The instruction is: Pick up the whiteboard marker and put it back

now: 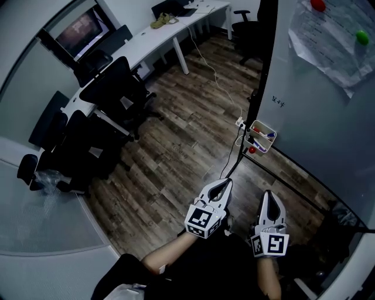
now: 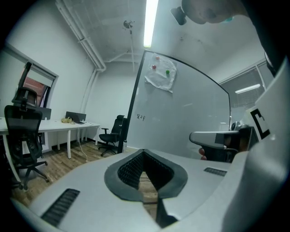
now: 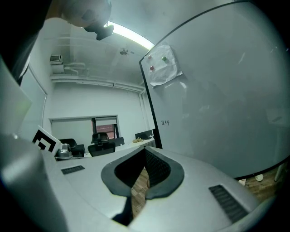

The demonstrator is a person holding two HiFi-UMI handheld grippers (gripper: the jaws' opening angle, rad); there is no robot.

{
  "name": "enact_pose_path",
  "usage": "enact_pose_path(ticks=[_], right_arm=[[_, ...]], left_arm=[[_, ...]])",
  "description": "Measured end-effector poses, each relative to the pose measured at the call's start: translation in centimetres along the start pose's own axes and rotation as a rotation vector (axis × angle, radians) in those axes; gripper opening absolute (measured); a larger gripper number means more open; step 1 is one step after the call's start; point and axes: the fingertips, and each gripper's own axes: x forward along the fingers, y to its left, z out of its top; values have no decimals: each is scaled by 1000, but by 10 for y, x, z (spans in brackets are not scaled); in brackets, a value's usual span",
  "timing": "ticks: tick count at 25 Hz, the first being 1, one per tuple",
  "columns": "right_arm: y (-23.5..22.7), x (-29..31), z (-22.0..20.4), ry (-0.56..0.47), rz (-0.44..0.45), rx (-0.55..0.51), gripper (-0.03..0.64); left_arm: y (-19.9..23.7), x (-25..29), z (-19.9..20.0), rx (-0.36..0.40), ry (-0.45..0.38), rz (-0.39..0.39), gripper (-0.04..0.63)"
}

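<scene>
A small clear marker holder (image 1: 270,139) hangs on the lower left part of the whiteboard (image 1: 319,123). It holds markers: a blue-capped one (image 1: 269,135) and a red-tipped one (image 1: 252,150). Both grippers are held low over the wooden floor, short of the holder and pointing toward it. My left gripper (image 1: 223,183) (image 2: 144,155) has its jaws together with nothing between them. The jaws of my right gripper (image 1: 268,194) (image 3: 145,153) also meet and hold nothing. The holder does not show in either gripper view.
A sheet of paper (image 1: 328,41) is pinned to the board with a red magnet (image 1: 317,5) and a green magnet (image 1: 362,37). Black office chairs (image 1: 117,94) stand along a long white desk (image 1: 170,32) at the left. A white cable (image 1: 214,73) runs across the floor to a power strip (image 1: 240,122).
</scene>
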Motion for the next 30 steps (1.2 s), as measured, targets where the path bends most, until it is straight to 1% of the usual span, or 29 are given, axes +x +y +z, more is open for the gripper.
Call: enact_pose_path(ticks=[10,16,20,30], right_arm=[[-15,40,-2,33,-3,-10,12],[-23,66,-5,50,-21,1,11],[-29,82,-9,70,-26,0,12],[-43,108,-18,99,-45,23,11]], left_arm=[[24,46,6,5,-7,-11,0],[37,71,1,1,3,-37,0],[43,90,1,15,12,-60,0],[59,125,-6,6,43,-75,0]])
